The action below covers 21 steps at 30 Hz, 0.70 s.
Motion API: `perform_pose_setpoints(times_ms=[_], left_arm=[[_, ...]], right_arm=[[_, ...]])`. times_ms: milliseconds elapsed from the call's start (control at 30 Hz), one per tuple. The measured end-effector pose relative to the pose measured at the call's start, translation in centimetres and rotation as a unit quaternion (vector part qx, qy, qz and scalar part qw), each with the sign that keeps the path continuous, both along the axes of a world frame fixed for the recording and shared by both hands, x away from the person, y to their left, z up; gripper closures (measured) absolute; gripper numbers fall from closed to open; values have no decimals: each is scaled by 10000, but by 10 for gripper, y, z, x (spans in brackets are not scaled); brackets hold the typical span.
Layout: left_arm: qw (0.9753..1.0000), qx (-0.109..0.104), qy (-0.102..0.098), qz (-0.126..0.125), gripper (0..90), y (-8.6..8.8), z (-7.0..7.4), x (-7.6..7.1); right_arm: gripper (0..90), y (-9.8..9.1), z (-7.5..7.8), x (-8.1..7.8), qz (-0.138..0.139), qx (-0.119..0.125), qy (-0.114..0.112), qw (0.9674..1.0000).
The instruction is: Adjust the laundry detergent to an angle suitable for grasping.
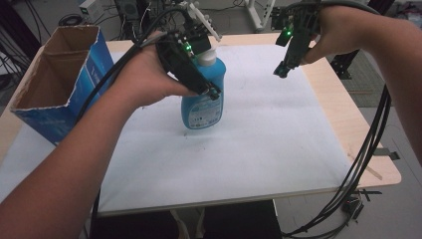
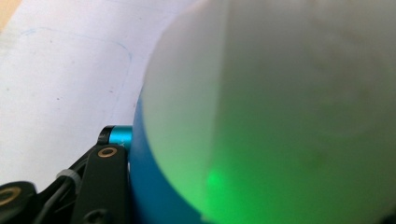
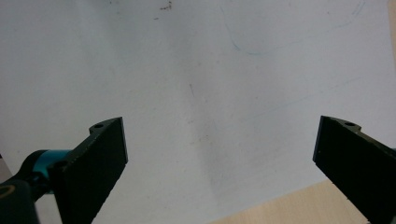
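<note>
A blue bottle [image 1: 201, 107] with a white cap [image 1: 208, 56] stands nearly upright over the middle of the white sheet [image 1: 268, 139]. My left gripper [image 1: 211, 90] is shut on its upper body from the left side. In the left gripper view the white cap [image 2: 280, 112] looms close, with the blue bottle shoulder [image 2: 149, 186] pressed against one black finger [image 2: 107, 177]. I cannot tell whether the bottle's base touches the sheet. My right gripper [image 1: 282, 70] hangs above the sheet's far right part, pointing down. In its own view the right gripper [image 3: 219, 149] is open, with bare sheet between the jaws.
An open blue cardboard box [image 1: 54, 84] stands at the table's left edge. Bare wooden table [image 1: 343, 114] borders the sheet on the right. Black cables [image 1: 366, 154] hang off the right side of the table. A faint pen outline [image 3: 261, 46] marks the sheet.
</note>
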<state>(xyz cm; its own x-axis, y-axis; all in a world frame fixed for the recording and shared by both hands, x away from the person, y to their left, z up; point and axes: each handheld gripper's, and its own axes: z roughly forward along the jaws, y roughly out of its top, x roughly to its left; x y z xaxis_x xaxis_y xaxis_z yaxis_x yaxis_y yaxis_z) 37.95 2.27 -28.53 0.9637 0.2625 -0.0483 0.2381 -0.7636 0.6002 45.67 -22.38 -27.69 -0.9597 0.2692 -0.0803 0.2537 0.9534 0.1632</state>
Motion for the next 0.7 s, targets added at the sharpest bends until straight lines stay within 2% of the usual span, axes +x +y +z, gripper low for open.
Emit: perform_pose_setpoints(times_ms=[67, 100, 133, 200, 267, 367, 400, 567, 600, 633, 700], left_arm=[[9998, 24, -3, -184, 440, 7, -3, -5], [9998, 24, -3, -184, 439, 7, -3, -5], [9993, 111, 45, -352, 440, 13, -6, -8], [9992, 130, 48, -379, 439, 14, -7, -9], [9982, 211, 55, -563, 439, 19, -9, -12], [9973, 231, 54, -695, 440, 23, -11, -13], [9962, 222, 88, -843, 439, 28, -12, -14], [9940, 170, 212, -1055, 439, 36, -17, -16], [9923, 159, 293, -1197, 439, 39, -20, -17], [9923, 159, 293, -1197, 439, 39, -20, -17], [9903, 180, 304, -1344, 439, 41, -22, -17]], right_arm=[[23, 6, -1, -4, 63, -27, 4, 10000], [23, 8, -2, -5, 74, -30, 4, 10000], [23, 9, -3, -6, 66, -38, 18, 10000], [23, 11, -4, -7, 73, -58, 27, 10000], [23, 14, -7, -8, 110, -60, 49, 9999], [23, 16, -8, -9, 119, -70, 64, 9999], [23, 18, -10, -9, 147, -57, 76, 9998], [23, 21, -12, -8, 155, -84, 102, 9998], [23, 22, -12, -8, 134, -99, 105, 9998], [23, 22, -13, -7, 128, -105, 128, 9998], [23, 23, -14, -7, 135, -102, 132, 9998]])
